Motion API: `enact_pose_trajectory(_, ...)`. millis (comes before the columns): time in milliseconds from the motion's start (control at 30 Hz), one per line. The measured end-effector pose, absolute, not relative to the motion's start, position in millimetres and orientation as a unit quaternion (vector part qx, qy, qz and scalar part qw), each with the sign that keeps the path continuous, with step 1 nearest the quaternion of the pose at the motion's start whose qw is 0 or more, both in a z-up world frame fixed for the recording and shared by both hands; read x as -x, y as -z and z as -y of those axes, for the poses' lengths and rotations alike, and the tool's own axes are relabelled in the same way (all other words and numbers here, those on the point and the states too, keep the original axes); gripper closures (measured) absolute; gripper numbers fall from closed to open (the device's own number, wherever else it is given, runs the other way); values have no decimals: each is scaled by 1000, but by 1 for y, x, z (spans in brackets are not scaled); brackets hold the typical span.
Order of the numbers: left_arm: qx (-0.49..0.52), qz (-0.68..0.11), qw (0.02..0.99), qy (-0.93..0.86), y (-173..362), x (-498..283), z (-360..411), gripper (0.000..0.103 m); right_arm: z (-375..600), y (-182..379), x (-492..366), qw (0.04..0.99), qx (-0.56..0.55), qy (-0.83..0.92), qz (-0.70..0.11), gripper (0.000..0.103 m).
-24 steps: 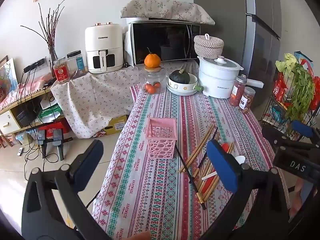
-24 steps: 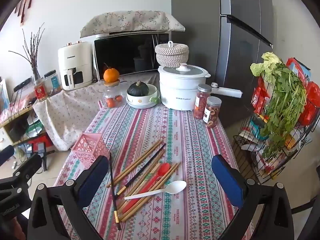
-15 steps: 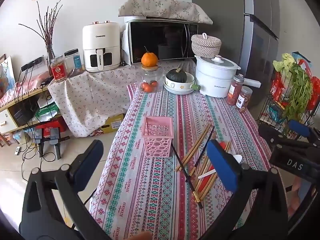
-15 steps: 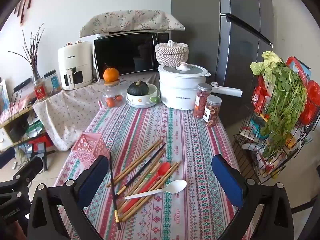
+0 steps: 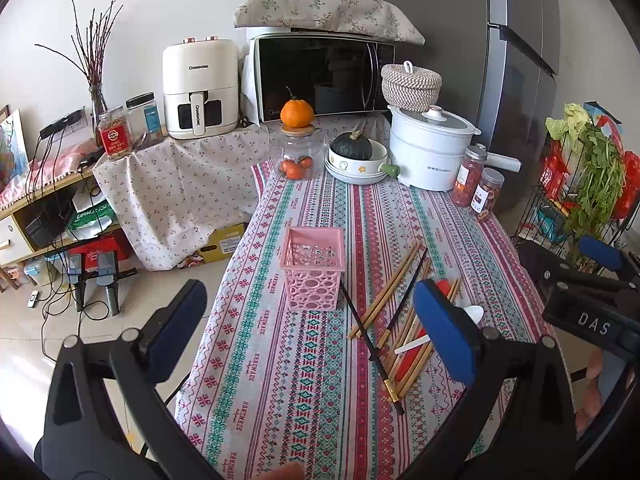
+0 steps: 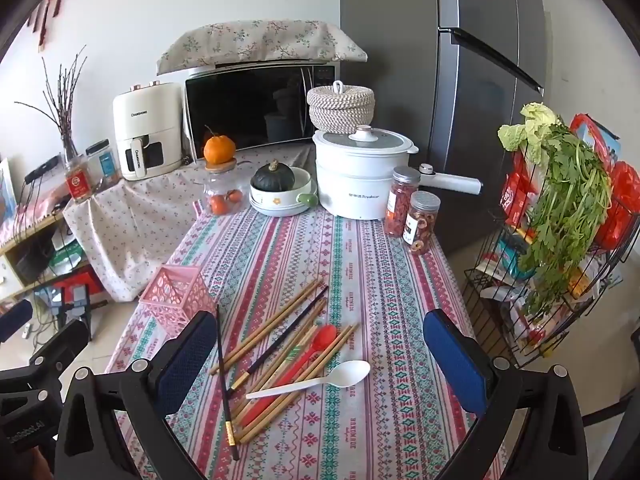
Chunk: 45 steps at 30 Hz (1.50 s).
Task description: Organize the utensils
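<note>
A pink perforated basket [image 5: 313, 268] stands empty on the patterned tablecloth; it also shows in the right wrist view [image 6: 176, 298]. To its right lie several bamboo chopsticks [image 6: 276, 322], two black chopsticks [image 6: 224, 376], a red spoon [image 6: 304, 356] and a white plastic spoon [image 6: 316, 380]. The chopsticks [image 5: 394, 284] also show in the left wrist view. My left gripper [image 5: 308, 332] is open and empty, above the table's near end. My right gripper [image 6: 320, 360] is open and empty, above the utensil pile.
At the table's far end stand a glass jar with an orange on top [image 5: 297, 152], a bowl holding a dark squash [image 5: 356, 156], a white electric pot [image 5: 430, 148] and two spice jars [image 5: 478, 188]. A wire rack with greens [image 6: 560, 240] stands right of the table.
The left gripper's view has shifted slightly, the table contents sliding left in frame. The right gripper has barely moved. Both stay open.
</note>
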<state>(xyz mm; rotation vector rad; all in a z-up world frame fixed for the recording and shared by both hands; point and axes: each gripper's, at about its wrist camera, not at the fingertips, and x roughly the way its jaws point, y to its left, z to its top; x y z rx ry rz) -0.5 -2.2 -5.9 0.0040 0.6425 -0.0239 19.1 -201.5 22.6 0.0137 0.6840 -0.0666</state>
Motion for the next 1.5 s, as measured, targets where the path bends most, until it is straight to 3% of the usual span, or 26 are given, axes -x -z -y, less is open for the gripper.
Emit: enact_pose_trajectory(1500,-5,-323,946,20,12,1,11,0,199,-22,-17,942,-9,32,-335,0)
